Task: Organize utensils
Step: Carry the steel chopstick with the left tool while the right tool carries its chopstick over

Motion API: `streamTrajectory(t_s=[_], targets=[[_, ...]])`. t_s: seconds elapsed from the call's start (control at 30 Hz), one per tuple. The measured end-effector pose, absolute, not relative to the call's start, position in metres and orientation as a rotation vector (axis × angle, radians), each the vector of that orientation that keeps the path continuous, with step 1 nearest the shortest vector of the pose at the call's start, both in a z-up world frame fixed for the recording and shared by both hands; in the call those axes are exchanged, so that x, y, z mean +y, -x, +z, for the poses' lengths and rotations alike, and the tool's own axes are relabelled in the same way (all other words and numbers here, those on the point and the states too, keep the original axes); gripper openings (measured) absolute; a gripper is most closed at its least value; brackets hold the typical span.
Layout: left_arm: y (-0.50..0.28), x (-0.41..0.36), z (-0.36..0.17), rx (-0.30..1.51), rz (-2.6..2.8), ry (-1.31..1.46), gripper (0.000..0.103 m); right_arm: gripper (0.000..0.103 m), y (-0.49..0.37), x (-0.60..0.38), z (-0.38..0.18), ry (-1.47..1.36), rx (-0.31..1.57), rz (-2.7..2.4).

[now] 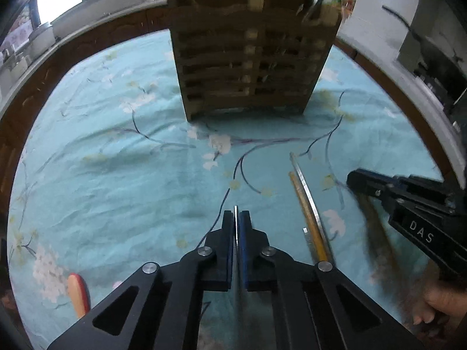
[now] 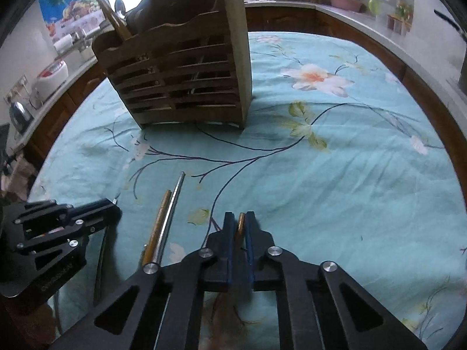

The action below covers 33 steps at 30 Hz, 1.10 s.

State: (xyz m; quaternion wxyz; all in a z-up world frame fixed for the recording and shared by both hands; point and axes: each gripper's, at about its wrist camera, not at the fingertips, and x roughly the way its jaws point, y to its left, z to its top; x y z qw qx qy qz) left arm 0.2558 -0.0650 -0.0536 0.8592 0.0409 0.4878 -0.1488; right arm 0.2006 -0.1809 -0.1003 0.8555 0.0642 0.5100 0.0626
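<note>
Chopsticks and a wooden holder are what I see on the table. The left gripper point(image 1: 237, 215) has its jaws pressed together on a thin silver chopstick point(image 1: 235, 224), whose narrow edge shows between the blue pads; I see its blurred length under the gripper. The right gripper point(image 2: 241, 218) has its jaws clamped on a brown wooden chopstick point(image 2: 240, 226), the rounded end standing up between the two pads. In the left wrist view this stick looks like a dark blurred streak below the right gripper.

The slatted wooden utensil holder point(image 1: 248, 67) stands upright on the turquoise flowered tablecloth point(image 1: 116, 175), further away from both grippers. It already has some utensils inside; I can see wooden handles and a dark item over its rim in the right wrist view, but I cannot tell exactly what they are.

Between the two grippers, one more wooden chopstick point(image 2: 160, 224) and one metal chopstick point(image 2: 172, 215) lie on the cloth side by side, touching or nearly touching. A short metal tip point(image 1: 305, 232) shows just beside them. An orange and red handle point(image 1: 78, 294) lies at the lower left edge of the left wrist view. Fingers of a person point(image 1: 437, 306) appear under the right gripper.
</note>
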Motion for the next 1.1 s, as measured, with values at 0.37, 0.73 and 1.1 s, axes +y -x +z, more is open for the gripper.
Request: streamTrajectory(t_s=[0.37, 0.73, 1.1], targets=[[-0.214, -0.02, 0.014, 0.904, -0.366, 0.069, 0.002, 0.005, -0.178, -0.194, -0.041, -0.269, 0.947, 0.198], [-0.165, 0.013, 0.071, 0.757, -0.369, 0.116, 0.002, 0.005, -0.162, -0.193, 0.021, -0.265, 0.782, 0.203], [-0.134, 0.045, 0.099, 0.625, -0.34, 0.199, 0.002, 0.005, -0.15, -0.194, 0.057, -0.251, 0.664, 0.195]])
